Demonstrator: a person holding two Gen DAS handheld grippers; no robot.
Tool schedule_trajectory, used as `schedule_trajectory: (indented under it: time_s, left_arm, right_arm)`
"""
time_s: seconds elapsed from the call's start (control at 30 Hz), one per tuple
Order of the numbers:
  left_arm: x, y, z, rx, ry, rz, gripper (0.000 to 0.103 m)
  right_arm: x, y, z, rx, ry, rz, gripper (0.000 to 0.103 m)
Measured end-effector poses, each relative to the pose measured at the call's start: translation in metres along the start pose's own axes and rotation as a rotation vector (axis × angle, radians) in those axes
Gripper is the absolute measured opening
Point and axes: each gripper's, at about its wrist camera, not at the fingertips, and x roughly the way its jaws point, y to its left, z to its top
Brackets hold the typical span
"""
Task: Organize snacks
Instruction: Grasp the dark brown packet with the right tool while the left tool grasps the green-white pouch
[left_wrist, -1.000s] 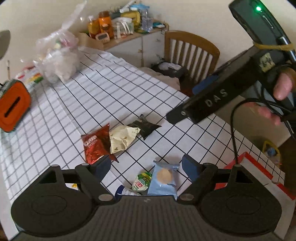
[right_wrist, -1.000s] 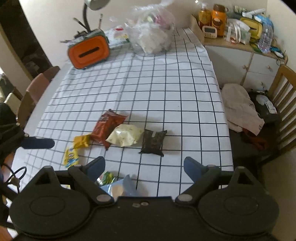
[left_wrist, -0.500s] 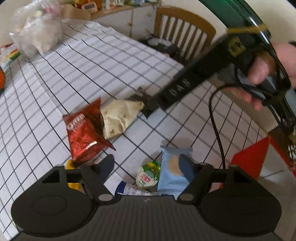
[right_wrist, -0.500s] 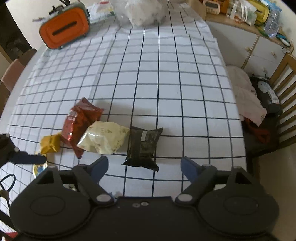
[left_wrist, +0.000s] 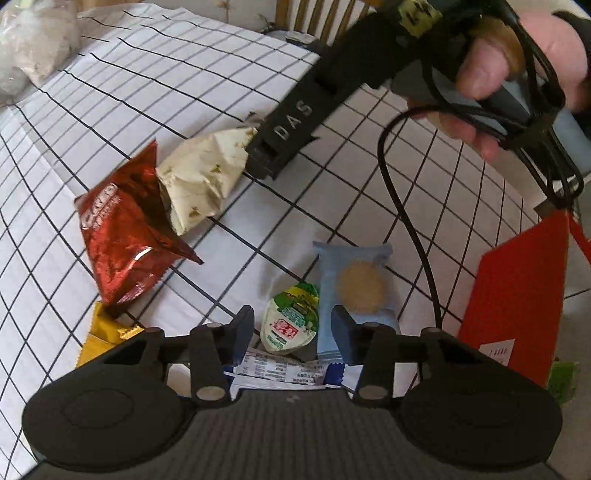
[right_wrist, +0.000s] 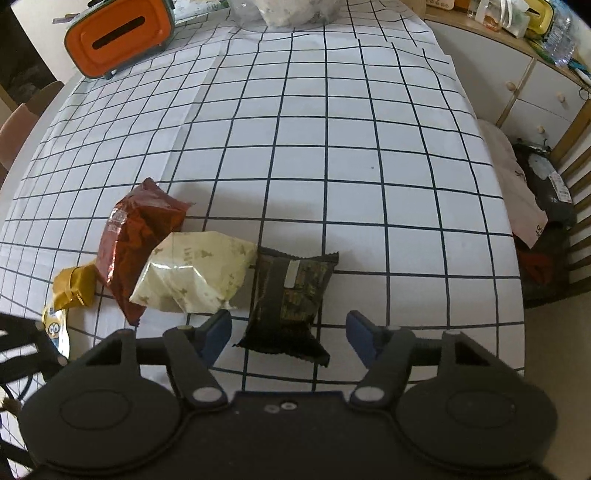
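Note:
Snack packets lie on a checked tablecloth. In the right wrist view my right gripper (right_wrist: 289, 330) is open, its fingers straddling a black packet (right_wrist: 290, 295). Left of it lie a cream packet (right_wrist: 192, 275), a red packet (right_wrist: 138, 240) and a gold packet (right_wrist: 72, 286). In the left wrist view my left gripper (left_wrist: 293, 328) is open, low over a green-and-white sachet (left_wrist: 290, 325) and a light blue biscuit packet (left_wrist: 354, 291). The red packet (left_wrist: 125, 236), the cream packet (left_wrist: 201, 177) and a yellow packet (left_wrist: 101, 334) lie beyond.
A red box (left_wrist: 517, 295) stands at the table's right edge. An orange case (right_wrist: 118, 35) and a clear plastic bag (right_wrist: 295, 9) stand at the far end. A wooden chair (right_wrist: 569, 192) with clutter and a cabinet (right_wrist: 535, 81) stand to the right.
Both grippers have come down and closer to the snacks. The right one now straddles the black packet. The left one has narrowed its opening and lowered over the sachet and blue packet.

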Motion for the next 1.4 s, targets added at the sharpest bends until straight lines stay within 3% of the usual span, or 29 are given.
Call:
schedule_trajectory:
  time_s: [0.3, 0.37, 0.47, 0.87, 1.07, 1.4]
  left_arm:
    - [0.011, -0.007, 0.003, 0.032, 0.012, 0.008, 0.033]
    - [0.012, -0.006, 0.003, 0.027, 0.012, 0.01, 0.032]
    - [0.012, -0.005, 0.003, 0.01, 0.002, 0.011, 0.032]
    - [0.002, 0.008, -0.006, -0.109, -0.043, 0.01, 0.029]
    - [-0.021, 0.012, -0.013, -0.164, -0.092, 0.028, 0.015]
    - [-0.025, 0.007, -0.02, -0.201, -0.089, 0.07, 0.015]
  right_arm:
    - [0.01, -0.004, -0.001, 0.013, -0.002, 0.004, 0.054]
    - [0.01, -0.005, 0.0, 0.008, -0.007, 0.008, 0.044]
    - [0.008, -0.007, 0.0, 0.019, -0.013, 0.027, 0.038]
    - [-0.01, -0.012, -0.014, 0.052, -0.027, 0.058, 0.034]
    - [-0.047, -0.02, -0.02, 0.051, -0.077, 0.085, 0.034]
    - [-0.077, -0.021, -0.042, 0.032, -0.109, 0.12, 0.034]
